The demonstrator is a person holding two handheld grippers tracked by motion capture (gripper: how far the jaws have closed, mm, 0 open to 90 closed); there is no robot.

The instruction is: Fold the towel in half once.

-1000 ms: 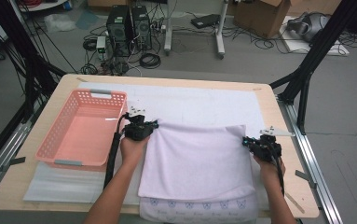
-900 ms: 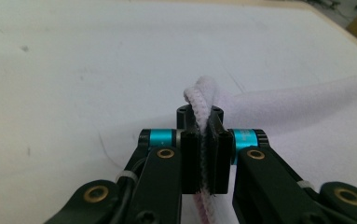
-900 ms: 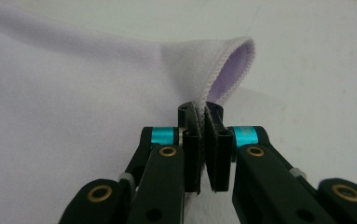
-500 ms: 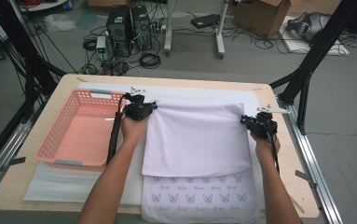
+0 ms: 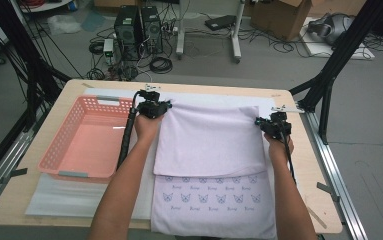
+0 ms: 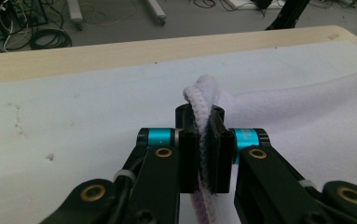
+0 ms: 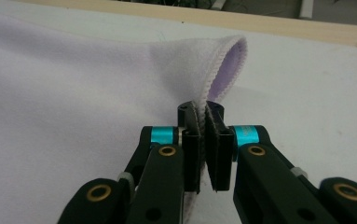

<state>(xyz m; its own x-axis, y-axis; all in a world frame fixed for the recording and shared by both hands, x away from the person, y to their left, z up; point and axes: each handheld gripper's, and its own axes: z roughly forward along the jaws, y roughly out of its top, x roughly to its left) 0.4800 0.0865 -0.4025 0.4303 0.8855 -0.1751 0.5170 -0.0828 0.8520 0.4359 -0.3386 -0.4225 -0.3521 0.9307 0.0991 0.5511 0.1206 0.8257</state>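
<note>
Left gripper [image 5: 154, 106] and right gripper [image 5: 274, 124], each clenched on one corner of the lavender towel [image 5: 209, 145]. In the left gripper view the pads pinch a bunched hem of the towel [image 6: 204, 100]; in the right gripper view the hem [image 7: 218, 70] curls up and out from between the closed jaws. The two held corners mark the folded-over edge, which runs left to right across the far part of the table [image 5: 69, 95], its left end slightly farther away than its right. From that edge the doubled layer lies back toward the person, ending short of the near printed band [image 5: 211, 197], which rests flat and uncovered. Judged from this, the next move depends on setting the held edge down square to the far side. The pink basket [image 5: 54, 150] stands just left of the left hand.
</note>
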